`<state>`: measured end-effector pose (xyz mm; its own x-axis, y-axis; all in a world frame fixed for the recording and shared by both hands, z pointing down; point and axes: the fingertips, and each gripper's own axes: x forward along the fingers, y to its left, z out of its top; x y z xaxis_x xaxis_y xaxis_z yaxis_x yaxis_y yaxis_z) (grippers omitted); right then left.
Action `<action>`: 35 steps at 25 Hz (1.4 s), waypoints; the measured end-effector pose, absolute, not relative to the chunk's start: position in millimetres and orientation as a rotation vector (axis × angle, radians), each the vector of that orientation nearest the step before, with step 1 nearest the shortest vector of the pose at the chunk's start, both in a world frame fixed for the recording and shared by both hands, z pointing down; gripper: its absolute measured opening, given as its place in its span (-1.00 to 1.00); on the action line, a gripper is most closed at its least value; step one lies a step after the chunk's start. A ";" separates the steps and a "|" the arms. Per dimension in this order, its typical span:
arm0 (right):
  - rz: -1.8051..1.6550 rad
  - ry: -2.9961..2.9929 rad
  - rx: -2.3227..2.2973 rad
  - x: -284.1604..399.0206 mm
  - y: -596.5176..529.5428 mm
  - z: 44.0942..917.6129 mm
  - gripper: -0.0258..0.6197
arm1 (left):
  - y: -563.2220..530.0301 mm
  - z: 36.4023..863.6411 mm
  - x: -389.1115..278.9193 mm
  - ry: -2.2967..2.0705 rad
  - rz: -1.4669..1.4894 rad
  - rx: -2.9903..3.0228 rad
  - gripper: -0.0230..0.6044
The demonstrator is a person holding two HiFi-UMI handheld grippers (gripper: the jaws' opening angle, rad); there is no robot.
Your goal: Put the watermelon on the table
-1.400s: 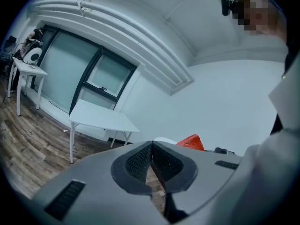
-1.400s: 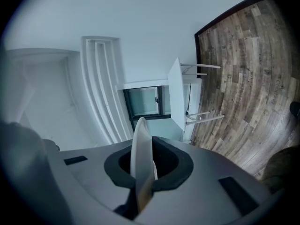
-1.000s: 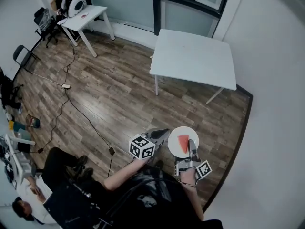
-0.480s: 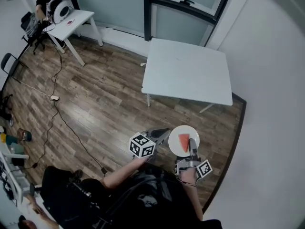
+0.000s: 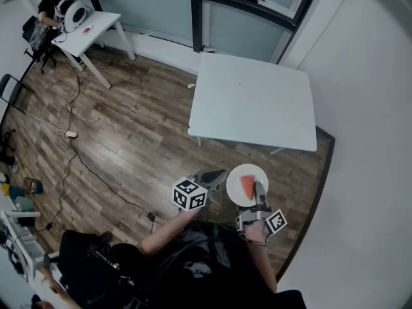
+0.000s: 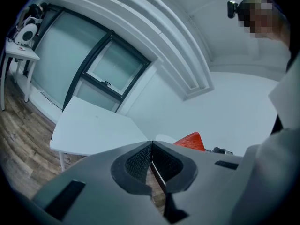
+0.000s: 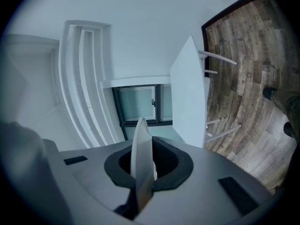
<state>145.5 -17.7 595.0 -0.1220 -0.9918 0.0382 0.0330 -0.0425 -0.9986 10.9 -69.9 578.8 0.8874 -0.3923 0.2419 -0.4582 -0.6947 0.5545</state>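
Observation:
A red watermelon slice [image 5: 248, 187] lies on a round white plate [image 5: 239, 174], carried above the wooden floor. My right gripper [image 5: 259, 190] is shut on the plate's near rim; in the right gripper view the plate [image 7: 142, 153] stands edge-on between the pads. My left gripper [image 5: 217, 177] hangs just left of the plate, shut with nothing in it. From the left gripper view its pads [image 6: 140, 161] meet, and the slice [image 6: 191, 141] shows beyond them. The square white table [image 5: 254, 102] stands ahead, its top bare, also seen as the table [image 6: 93, 128] and the table [image 7: 190, 93].
A second white table [image 5: 87, 31] with a seated person stands at the far left. Cables [image 5: 71, 134] trail over the floor, and a chair [image 5: 9, 85] is at the left edge. A window wall [image 5: 257, 8] runs behind the table, a white wall [image 5: 367, 140] at the right.
The white table has come nearer and lower in the head view. Both grippers and the plate keep their places in front of the person's body.

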 end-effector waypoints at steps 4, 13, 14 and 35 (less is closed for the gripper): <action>-1.376 1.255 -1.130 169.2 -63.6 605.9 -0.85 | -109.5 586.4 28.8 -0.661 0.140 2.401 -0.91; -1.390 1.318 -1.044 232.8 -185.6 600.8 -0.85 | -215.9 598.2 92.0 -0.722 0.178 2.370 -0.91; -1.399 1.321 -1.042 238.2 -195.6 602.2 -0.85 | -224.7 597.9 97.3 -0.734 0.173 2.366 -0.91; -1.452 1.440 -1.162 292.8 -387.0 672.4 -0.85 | -417.8 671.8 157.8 -0.700 0.323 2.355 -0.91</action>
<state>292.8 -387.0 672.4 -0.2883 -0.9538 0.0851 -0.0767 -0.0656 -0.9949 157.8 -417.8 671.8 0.8271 -0.3996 0.3952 -0.5600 -0.6453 0.5196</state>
